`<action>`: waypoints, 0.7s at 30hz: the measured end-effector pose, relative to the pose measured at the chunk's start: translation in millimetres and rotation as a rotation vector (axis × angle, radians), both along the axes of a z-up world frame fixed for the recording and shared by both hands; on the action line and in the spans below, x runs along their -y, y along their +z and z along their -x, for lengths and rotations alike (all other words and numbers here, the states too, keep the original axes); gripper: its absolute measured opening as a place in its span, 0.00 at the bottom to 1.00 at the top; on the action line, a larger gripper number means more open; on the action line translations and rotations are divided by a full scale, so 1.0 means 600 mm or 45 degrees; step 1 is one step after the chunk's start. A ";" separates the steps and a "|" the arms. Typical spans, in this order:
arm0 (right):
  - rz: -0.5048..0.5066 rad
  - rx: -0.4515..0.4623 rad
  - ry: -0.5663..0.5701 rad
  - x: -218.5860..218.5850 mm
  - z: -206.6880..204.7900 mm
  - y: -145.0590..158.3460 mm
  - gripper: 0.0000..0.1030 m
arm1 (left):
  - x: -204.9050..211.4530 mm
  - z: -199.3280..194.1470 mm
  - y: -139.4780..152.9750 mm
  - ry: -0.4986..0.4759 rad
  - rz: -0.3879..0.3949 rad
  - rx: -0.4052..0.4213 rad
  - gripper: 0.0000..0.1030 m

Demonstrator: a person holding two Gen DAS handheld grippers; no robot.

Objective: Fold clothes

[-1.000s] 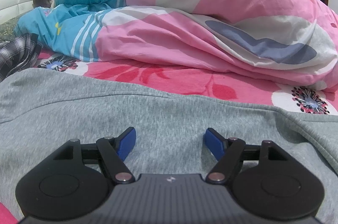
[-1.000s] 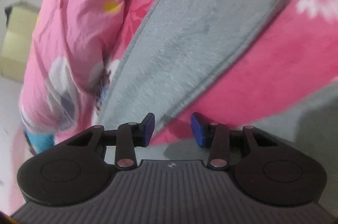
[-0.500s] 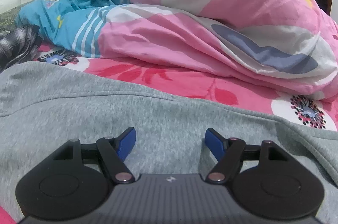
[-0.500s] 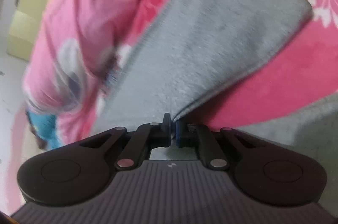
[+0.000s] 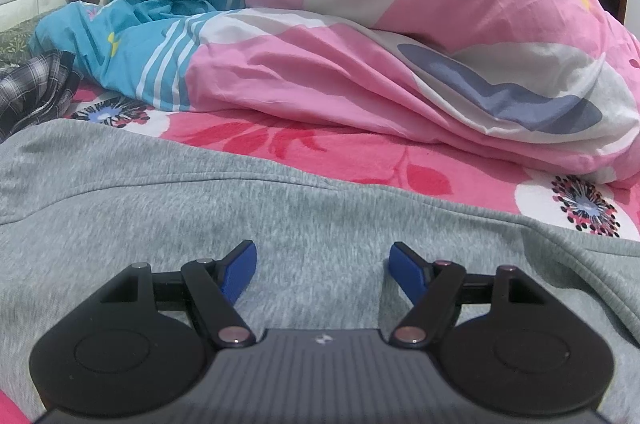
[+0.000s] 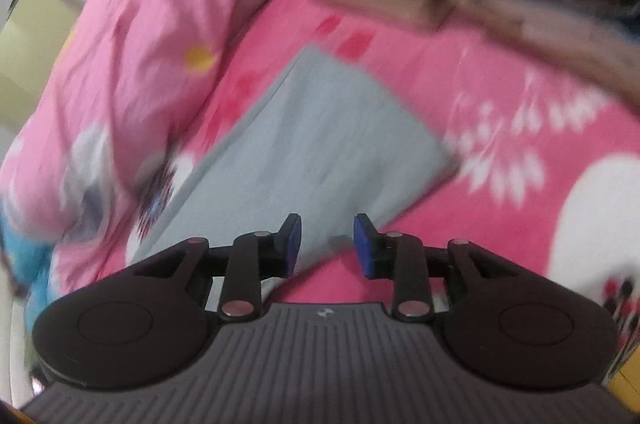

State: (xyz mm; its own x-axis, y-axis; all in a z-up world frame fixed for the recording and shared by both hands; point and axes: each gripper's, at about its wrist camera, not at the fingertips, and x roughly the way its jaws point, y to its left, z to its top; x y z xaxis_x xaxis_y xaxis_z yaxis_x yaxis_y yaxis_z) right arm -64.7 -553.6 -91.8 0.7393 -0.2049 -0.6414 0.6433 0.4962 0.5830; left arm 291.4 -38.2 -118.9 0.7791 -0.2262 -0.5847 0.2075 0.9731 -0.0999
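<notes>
**Grey Garment Spread Flat, Folding Barely Begun**

A pink floral bedsheet (image 5: 360, 160) covers the bed, and a bulky pink, white and blue quilt (image 5: 400, 36) is heaped along its far side. On the sheet lies the soft grey knit garment (image 5: 200, 208), spread wide beneath the left wrist camera; in the right wrist view a long, flat grey section of it (image 6: 320, 144), perhaps a sleeve or leg, stretches away toward the quilt. A dark plaid cloth (image 5: 32, 88) sits bunched at the sheet's left edge.

The left gripper (image 5: 322, 264) hovers low over the grey fabric, jaws wide apart, holding nothing. The right gripper (image 6: 327, 244) has its jaws parted too, with the near edge of the grey section running between them, ungripped.

The task looks early: no finished fold shows, and the whole garment remains to be folded.

The right view is motion-blurred; the blue and tan shapes at its top cannot be identified. The garment's type and full outline are cut off.
</notes>
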 end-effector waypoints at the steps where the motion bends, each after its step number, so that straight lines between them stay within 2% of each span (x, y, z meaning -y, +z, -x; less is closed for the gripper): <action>1: 0.022 -0.002 -0.010 0.004 0.004 0.004 0.28 | 0.001 0.000 0.000 0.000 -0.003 0.000 0.73; 6: 0.234 -0.085 0.229 0.005 -0.096 -0.015 0.25 | 0.005 -0.001 -0.001 -0.001 -0.014 0.001 0.76; 7: 0.293 -0.175 0.206 0.013 -0.112 -0.027 0.24 | 0.005 -0.001 -0.001 -0.001 -0.012 0.000 0.76; 8: 0.359 -0.294 0.152 0.024 -0.127 -0.043 0.20 | 0.005 -0.002 -0.001 -0.002 -0.010 -0.001 0.76; 9: 0.408 -0.329 0.089 0.035 -0.129 -0.048 0.11 | 0.004 -0.002 -0.001 -0.001 -0.007 -0.002 0.76; 11: 0.435 -0.328 -0.019 0.032 -0.118 -0.028 0.17 | 0.004 -0.003 0.000 0.000 -0.004 -0.004 0.77; 12: 0.463 -0.305 -0.025 0.018 -0.107 -0.010 0.19 | 0.005 -0.004 -0.001 0.000 -0.007 -0.004 0.78; 14: 0.545 -0.215 0.076 -0.036 -0.080 0.026 0.23 | 0.007 -0.004 -0.001 0.000 -0.013 -0.004 0.79; 17: 0.733 -0.106 0.310 -0.161 -0.037 0.069 0.41 | 0.007 -0.004 -0.001 0.002 -0.016 -0.004 0.80; 19: 0.861 -0.074 0.531 -0.258 -0.012 0.075 0.43 | 0.007 -0.004 -0.001 0.004 -0.014 -0.004 0.80; 21: 0.943 -0.089 0.754 -0.346 0.005 0.062 0.43 | 0.007 -0.003 -0.001 0.006 -0.012 -0.003 0.80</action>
